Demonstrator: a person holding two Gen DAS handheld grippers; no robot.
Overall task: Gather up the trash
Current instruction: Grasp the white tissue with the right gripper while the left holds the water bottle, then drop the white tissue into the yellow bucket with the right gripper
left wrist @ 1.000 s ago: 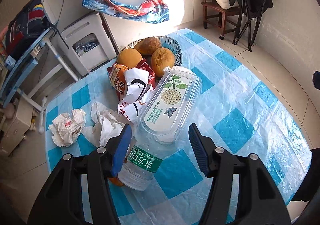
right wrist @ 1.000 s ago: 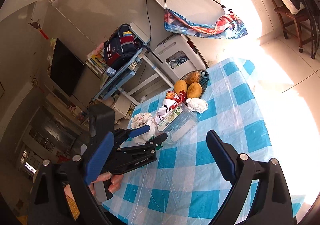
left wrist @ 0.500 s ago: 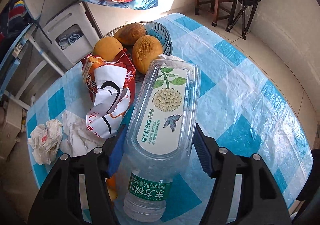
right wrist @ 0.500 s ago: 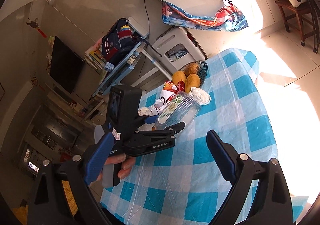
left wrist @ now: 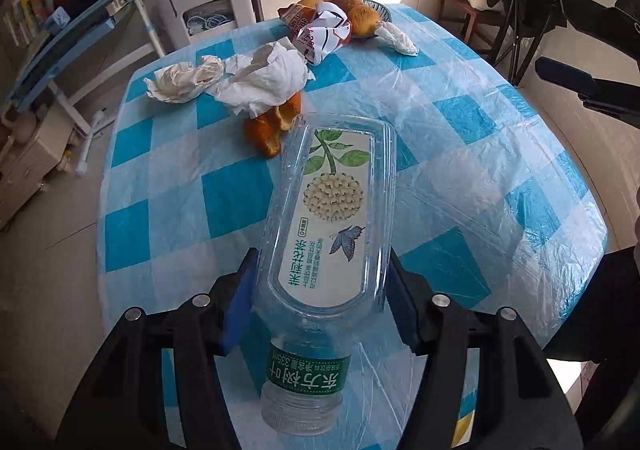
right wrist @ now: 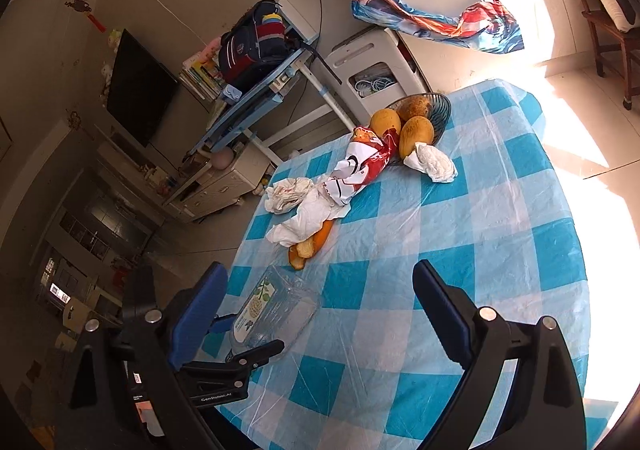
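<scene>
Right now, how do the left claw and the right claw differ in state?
The left claw is shut on the clear plastic bottle, its blue pads pressed to both sides; the right claw stands wide open and holds nothing. The left claw carries the bottle near the table's edge; the right claw hovers over the checked tablecloth. Both have black arms and blue pads.

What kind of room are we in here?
Most likely a home living and dining room: a checked tablecloth with a fruit bowl, a flat-screen TV, and a school backpack on a desk.
</scene>
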